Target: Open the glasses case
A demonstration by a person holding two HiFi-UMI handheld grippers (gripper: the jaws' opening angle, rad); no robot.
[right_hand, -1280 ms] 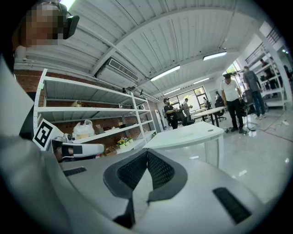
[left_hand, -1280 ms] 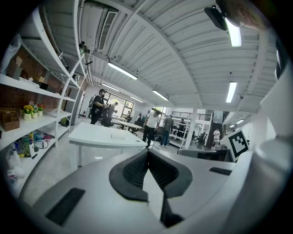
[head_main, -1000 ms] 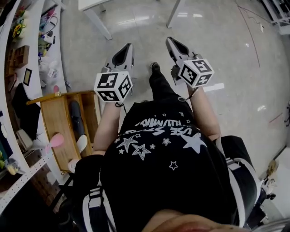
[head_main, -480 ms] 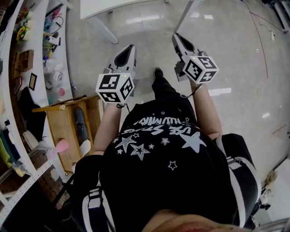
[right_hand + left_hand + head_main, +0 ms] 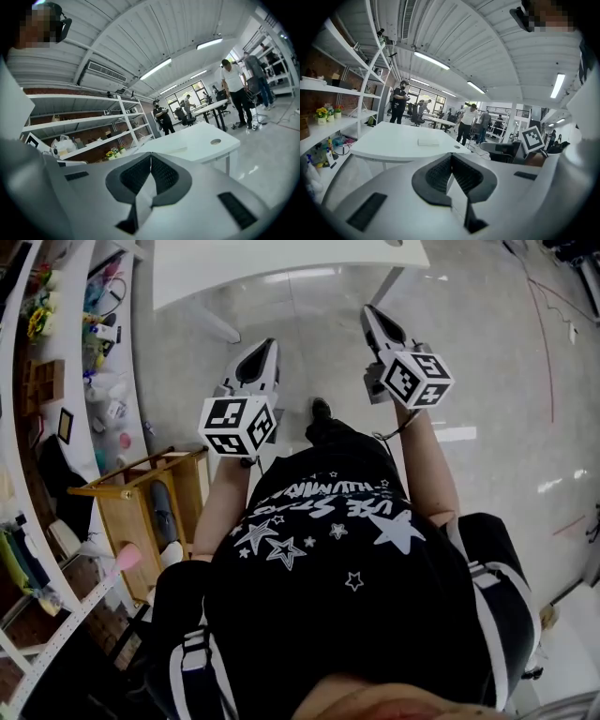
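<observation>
At the top of the head view we see a white table standing on a glossy grey floor. In the left gripper view a low white oblong thing lies flat on its top, near a round hole by the right-hand edge. Down the left side of the head view run white shelves crowded with small items we cannot name, and a wooden stand sits on the floor beside them.
</observation>
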